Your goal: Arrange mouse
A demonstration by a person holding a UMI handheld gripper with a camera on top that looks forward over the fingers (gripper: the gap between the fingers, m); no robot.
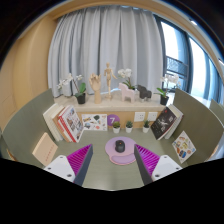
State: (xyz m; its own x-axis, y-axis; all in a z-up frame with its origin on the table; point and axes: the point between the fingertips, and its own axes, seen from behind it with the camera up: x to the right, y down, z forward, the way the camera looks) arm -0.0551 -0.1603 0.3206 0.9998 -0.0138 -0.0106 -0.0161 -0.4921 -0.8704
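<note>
A small dark mouse (121, 147) sits on a round lilac mouse mat (120, 152) on the grey table, just ahead of my fingers and centred between them. My gripper (112, 160) is open and empty, held above the table short of the mat. The left finger (70, 161) and the right finger (149, 159) show their magenta pads, spread wide apart.
Books and picture cards (68, 122) stand propped in a row across the table's far side, with more (165, 122) at the right. A cabinet (118, 101) with white flowers and figurines stands behind, before curtains and a window.
</note>
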